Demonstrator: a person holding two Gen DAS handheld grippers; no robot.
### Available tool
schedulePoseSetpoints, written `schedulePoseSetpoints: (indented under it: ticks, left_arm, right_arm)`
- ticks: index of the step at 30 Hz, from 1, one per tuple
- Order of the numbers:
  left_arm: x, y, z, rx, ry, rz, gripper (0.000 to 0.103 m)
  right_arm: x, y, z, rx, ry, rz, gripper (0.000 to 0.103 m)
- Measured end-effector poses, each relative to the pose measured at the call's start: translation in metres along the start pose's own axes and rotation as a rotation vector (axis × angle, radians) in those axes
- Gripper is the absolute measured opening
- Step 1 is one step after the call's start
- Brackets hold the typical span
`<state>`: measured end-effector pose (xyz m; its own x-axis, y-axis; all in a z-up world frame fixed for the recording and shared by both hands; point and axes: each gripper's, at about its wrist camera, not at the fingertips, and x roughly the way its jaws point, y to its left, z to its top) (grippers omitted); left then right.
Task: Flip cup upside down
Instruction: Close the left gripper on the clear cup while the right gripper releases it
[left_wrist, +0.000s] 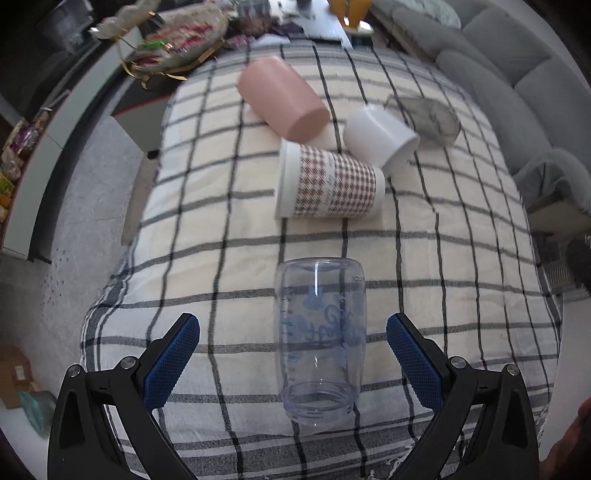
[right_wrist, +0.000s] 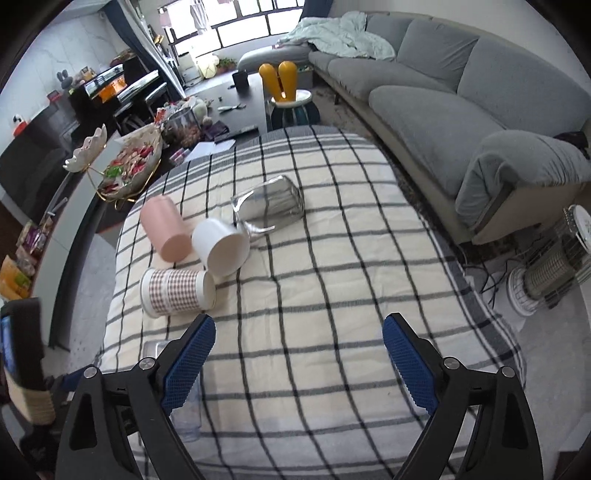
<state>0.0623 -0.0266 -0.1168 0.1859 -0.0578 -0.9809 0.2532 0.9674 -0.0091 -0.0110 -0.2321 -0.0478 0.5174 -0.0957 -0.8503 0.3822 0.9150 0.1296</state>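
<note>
We see the clear cup (left_wrist: 320, 341) lying on the checked cloth (left_wrist: 461, 295), nearer us than the houndstooth cup (left_wrist: 328, 182), apparently unflipped. Our left gripper (left_wrist: 293, 363) spreads wide around it; right gripper (right_wrist: 299, 363) open, empty.

5 cups lie on the checked cloth: 1 pink (left_wrist: 282, 99), 1 white (left_wrist: 380, 138), 1 patterned (left_wrist: 328, 182), 1 clear (left_wrist: 320, 339), 1 silvery (right_wrist: 271, 203).

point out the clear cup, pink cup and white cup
clear cup (left_wrist: 320, 339), left wrist view, middle of its printed side
pink cup (left_wrist: 280, 99), left wrist view, side wall
white cup (right_wrist: 221, 245), right wrist view, side near the rim
</note>
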Motion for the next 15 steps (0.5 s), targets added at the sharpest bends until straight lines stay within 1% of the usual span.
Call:
schedulePoseSetpoints:
  ticks: [4,7,9,12,15]
  left_arm:
    - [0.016,-0.01,0.009,0.018,0.096,-0.017,0.103]
    - [0.03,-0.013,0.016,0.0,0.17,-0.026,0.103]
    - [0.037,-0.014,0.02,-0.01,0.208,-0.027,0.103]
    - [0.047,-0.018,0.026,0.006,0.246,-0.002,0.103]
    - [0.059,-0.02,0.034,0.017,0.302,0.007,0.103]
  right_arm:
    - [0.003,0.002,0.004,-0.025,-0.024,-0.012,0.092]
    - [0.009,0.0,0.007,-0.028,-0.03,-0.018,0.093]
    - [0.014,-0.003,0.01,-0.014,-0.022,-0.015,0.093]
    - [0.023,-0.008,0.013,0.011,0.001,0.0,0.093]
    - [0.036,-0.011,0.015,0.031,0.034,0.035,0.093]
